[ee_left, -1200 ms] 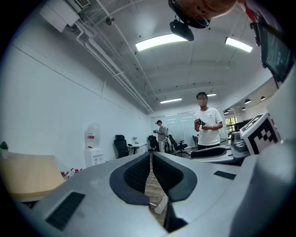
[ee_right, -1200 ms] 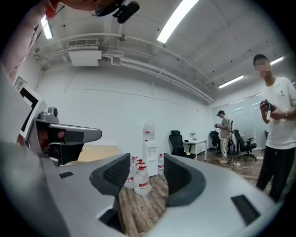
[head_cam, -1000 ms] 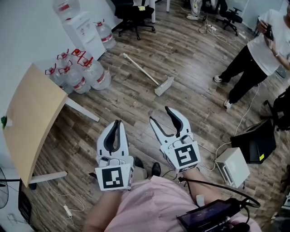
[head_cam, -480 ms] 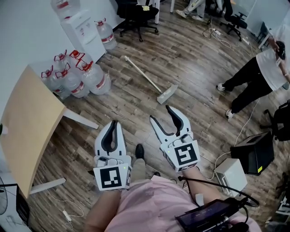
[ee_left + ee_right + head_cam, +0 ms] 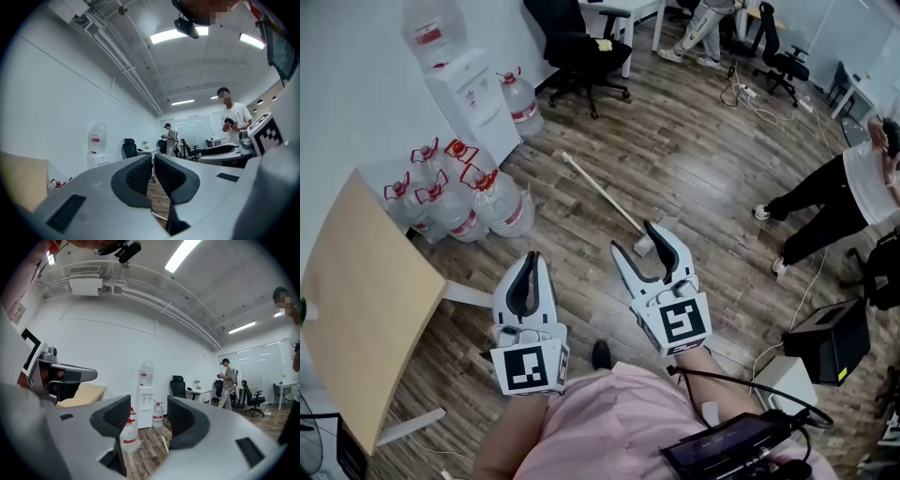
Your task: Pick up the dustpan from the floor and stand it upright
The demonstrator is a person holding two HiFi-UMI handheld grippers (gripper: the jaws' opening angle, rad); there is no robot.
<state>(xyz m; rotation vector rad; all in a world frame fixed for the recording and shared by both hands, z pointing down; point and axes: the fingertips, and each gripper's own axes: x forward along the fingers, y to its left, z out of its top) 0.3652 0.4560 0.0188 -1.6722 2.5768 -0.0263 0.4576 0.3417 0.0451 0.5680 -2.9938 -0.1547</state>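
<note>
Some steps closer, I had the dustpan (image 5: 600, 195) ahead of my spread right gripper (image 5: 632, 236); my left gripper (image 5: 532, 258) was pressed together, empty.

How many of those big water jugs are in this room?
7 jugs. One sits upturned on the water dispenser, one stands on the floor just right of it, and five huddle on the floor between dispenser and table. More may be hidden behind those.

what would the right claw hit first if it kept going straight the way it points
Nothing close. The open right claw points over the dustpan handle toward the water bottles by the dispenser; likely a bottle first, though depth is unclear.
</note>
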